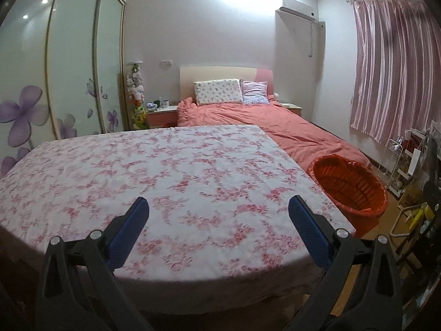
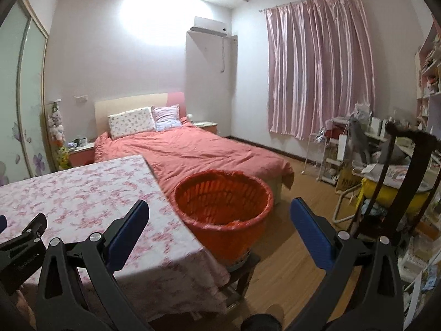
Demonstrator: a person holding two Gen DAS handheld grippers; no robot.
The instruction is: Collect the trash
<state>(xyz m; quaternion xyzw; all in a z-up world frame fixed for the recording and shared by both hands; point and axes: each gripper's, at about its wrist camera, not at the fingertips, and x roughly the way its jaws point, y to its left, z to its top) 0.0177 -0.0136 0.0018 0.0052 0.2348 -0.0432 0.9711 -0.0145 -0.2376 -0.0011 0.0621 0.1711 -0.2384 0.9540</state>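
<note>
Left gripper hung over the pink floral-clothed table, jaws wide open and empty. Right gripper was open and empty too, tilted toward the round orange plastic bin beside the table.

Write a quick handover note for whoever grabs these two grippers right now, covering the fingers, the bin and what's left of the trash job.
Left gripper: fingers wide open, nothing between them, over the table with the pink floral cloth.
Right gripper: open, empty, pointing toward the round orange plastic bin with a red liner.
The bin stands raised at the table's corner, beside the bed with the coral cover.
Done: no trash visible on the cloth in either view.
Left: the bin's contents can't be made out; check the floor.
</note>
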